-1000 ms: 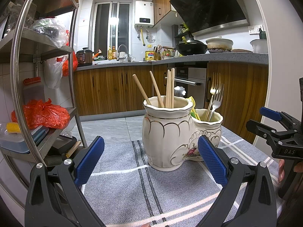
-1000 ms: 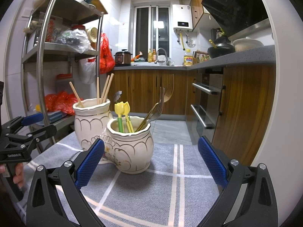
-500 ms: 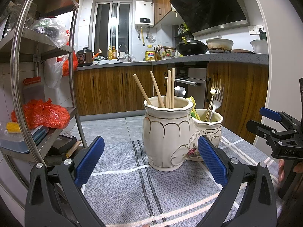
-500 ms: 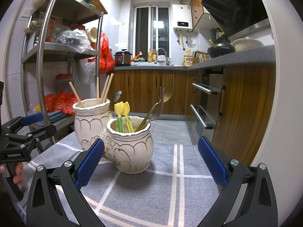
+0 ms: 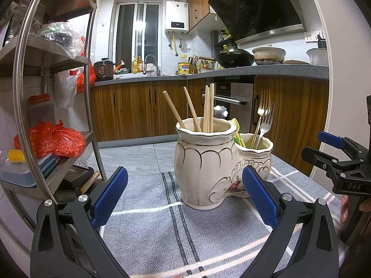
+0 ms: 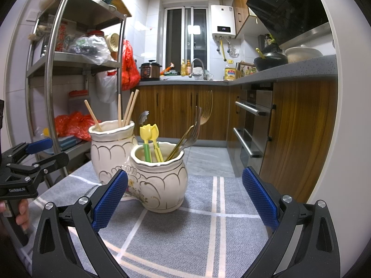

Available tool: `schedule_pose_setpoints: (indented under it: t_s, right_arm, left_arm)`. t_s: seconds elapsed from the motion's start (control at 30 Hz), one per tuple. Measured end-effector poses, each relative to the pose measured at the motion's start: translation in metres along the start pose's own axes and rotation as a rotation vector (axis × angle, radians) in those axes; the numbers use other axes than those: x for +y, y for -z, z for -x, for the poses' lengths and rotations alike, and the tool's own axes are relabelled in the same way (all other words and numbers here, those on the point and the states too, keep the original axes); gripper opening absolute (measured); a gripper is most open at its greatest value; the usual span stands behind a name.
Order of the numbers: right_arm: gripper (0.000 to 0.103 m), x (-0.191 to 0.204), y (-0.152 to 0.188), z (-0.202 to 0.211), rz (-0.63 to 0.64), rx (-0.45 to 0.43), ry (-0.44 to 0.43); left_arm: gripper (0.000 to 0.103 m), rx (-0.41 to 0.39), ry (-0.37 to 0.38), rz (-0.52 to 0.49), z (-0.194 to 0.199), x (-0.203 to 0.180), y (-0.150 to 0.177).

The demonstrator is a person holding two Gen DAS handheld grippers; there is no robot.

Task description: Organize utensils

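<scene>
Beside the holder, both grippers gape empty.

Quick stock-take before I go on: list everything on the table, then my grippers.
Tall jar: one, cream with gold trim, on the cloth, touching the short jar.
Short jar: one, cream with gold trim, to the tall jar's right.
Chopsticks: about five, pale wood, upright in the tall jar.
Forks: at least two, one gold, one silver, in the short jar.
Picks: two, yellow tulip tops, in the short jar.
Cloth: one, grey with white stripes, covering the table.
Left gripper: black, blue fingers, open, empty.
Right gripper: black, blue fingers, open, empty.
</scene>
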State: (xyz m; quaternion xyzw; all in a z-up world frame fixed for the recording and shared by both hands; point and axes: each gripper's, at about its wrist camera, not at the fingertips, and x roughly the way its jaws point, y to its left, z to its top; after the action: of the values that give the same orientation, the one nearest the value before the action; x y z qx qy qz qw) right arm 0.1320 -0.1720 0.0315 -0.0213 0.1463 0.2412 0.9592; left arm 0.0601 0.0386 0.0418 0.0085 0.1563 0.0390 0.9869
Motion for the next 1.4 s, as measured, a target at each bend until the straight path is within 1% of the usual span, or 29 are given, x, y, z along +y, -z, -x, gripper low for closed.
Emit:
schedule_pose_setpoints:
  t_s: [0.73,0.9,1.4]
  right_arm:
    - [0.098,-0.0002,-0.0002,-0.0007,0.0,0.0,0.0]
    - [0.098,-0.0002,-0.0003,-0.0007,0.0,0.0,0.0]
    - [0.098,0.0,-0.0005,-0.0001,0.0,0.0,0.0]
  left_arm:
    - [0.097,-0.001,0.0,0.001,0.0001,0.0001,0.0002]
    - [0.097,-0.002,-0.015,0.01,0.0009,0.0012,-0.0008]
    - [0.097,0.003,-0.004,-0.001,-0.0019,-0.0005,-0.0018]
